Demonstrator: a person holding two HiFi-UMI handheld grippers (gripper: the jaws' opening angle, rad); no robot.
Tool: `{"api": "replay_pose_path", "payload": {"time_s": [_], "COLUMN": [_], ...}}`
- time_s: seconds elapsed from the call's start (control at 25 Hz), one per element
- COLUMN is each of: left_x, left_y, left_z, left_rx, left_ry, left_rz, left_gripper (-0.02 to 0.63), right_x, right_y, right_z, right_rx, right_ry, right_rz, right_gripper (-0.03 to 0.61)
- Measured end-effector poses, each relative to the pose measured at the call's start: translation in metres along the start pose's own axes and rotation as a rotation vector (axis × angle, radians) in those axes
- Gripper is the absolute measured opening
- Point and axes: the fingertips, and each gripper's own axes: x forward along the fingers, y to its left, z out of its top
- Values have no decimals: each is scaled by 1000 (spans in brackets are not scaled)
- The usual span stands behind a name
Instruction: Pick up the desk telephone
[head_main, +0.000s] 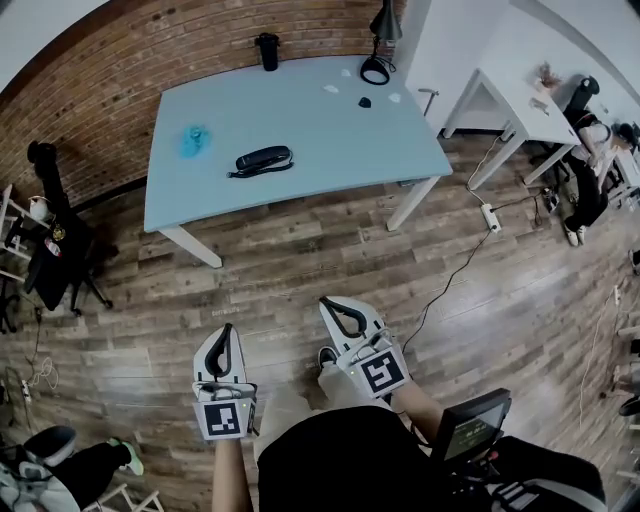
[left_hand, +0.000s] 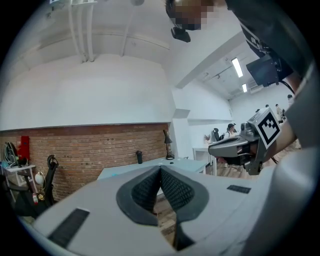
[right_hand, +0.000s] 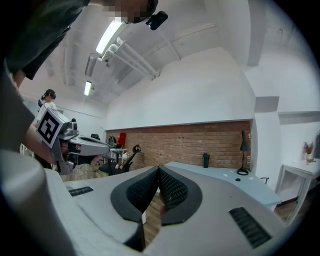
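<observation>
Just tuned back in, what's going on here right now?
A person stands on the wooden floor, some way short of the light blue table, holding a gripper in each hand. The left gripper and right gripper are both shut and empty, held low in front of the body. The desk telephone lies untouched on the table, so the pickup has not started.

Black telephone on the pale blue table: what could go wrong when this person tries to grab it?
The left gripper and right gripper both have their fingers shut. Unless opened, they may just shove the black telephone across the pale blue table. The thin dark cord beside it could snag or drag. The small blue object nearby might get knocked.
</observation>
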Motion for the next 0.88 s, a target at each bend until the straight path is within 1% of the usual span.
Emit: {"api": "replay_pose_path", "payload": {"time_s": [0.08,0.2,0.36,0.52,0.72,0.88], "left_x": [7,13,26,45,62,72], "left_y": [3,12,44,80,112,125], "left_z": [-4,-9,-31,-28,-24,-30], "left_rx": [8,23,-28,-29,-31,-75], "left_ry": [7,-4,34,-6,-33,-33], "left_rz": [-8,-43,-63,-113,-173,-193], "left_gripper": [17,17,17,17,17,17], "right_x": [12,29,61,97,134,146], "right_y": [-4,-4,-1,9,21,34], "right_z": [-5,-6,-3,12,34,29], "right_rx": [-15,-29,-56,-50,-102,-112], "right_ry": [9,22,47,41,-1,52], "right_rz": [9,8,-12,-35,-57,-40], "right_gripper": [14,12,12,12,12,12]}}
